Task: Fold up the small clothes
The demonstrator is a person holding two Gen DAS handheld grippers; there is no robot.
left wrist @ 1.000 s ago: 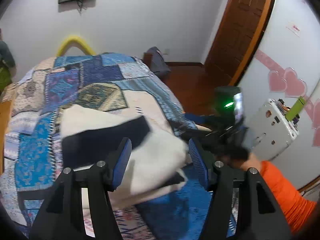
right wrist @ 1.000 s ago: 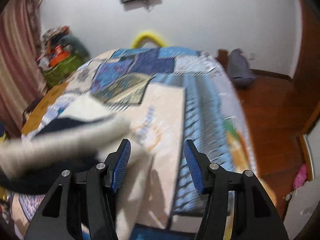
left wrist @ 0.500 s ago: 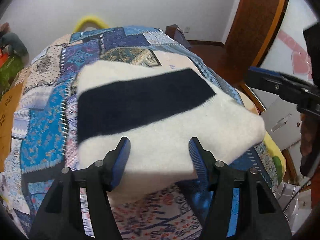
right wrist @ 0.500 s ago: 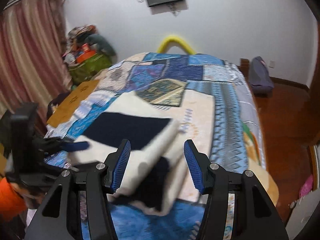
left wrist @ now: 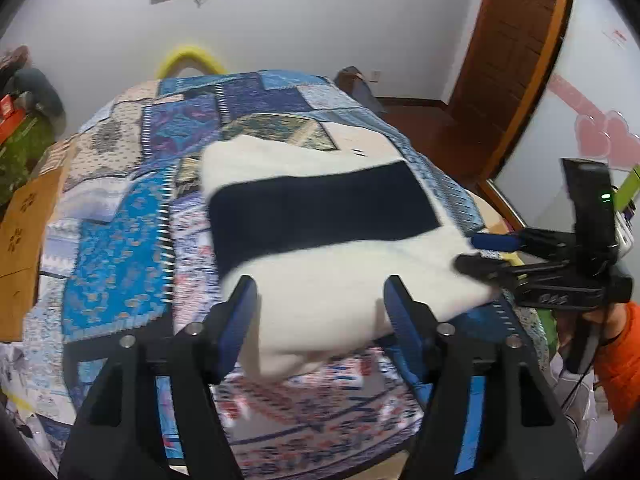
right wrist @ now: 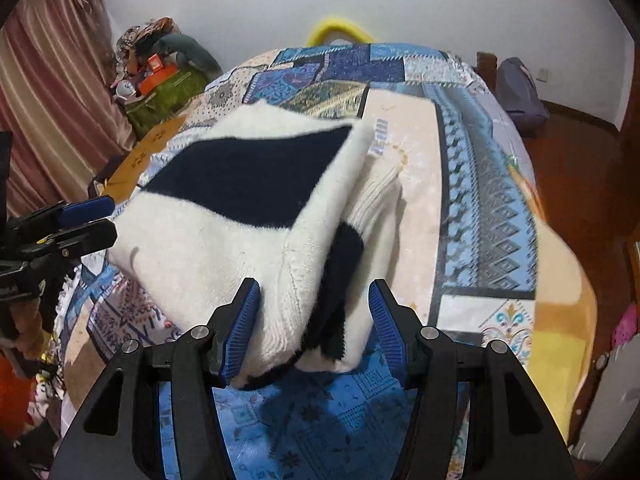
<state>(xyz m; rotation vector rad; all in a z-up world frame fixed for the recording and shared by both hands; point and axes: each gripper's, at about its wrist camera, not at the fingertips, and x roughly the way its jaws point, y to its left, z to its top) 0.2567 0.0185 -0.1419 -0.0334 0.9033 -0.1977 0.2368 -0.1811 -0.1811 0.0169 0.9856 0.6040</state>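
A folded white knit garment with a wide dark navy band [left wrist: 320, 216] lies on the patchwork bedspread [left wrist: 116, 248]. In the right wrist view the garment [right wrist: 240, 200] shows its stacked folded layers at the near right edge. My left gripper [left wrist: 320, 308] is open, its blue-padded fingers either side of the garment's near white edge, holding nothing. My right gripper [right wrist: 314, 312] is open at the garment's near folded corner, holding nothing. Each gripper shows in the other's view, the right one [left wrist: 492, 252] at the garment's right edge and the left one [right wrist: 86, 224] at its left edge.
The bed fills the middle of both views. A wooden door [left wrist: 516, 40] and wooden floor lie to the right. A pile of bags and boxes [right wrist: 160, 76] and a striped curtain [right wrist: 44, 92] stand left. A yellow arch [right wrist: 340, 28] rises behind the bed.
The garment has gone from being swung and held up to lying flat and folded on the bed. Both grippers have drawn back to its near edges, jaws open.
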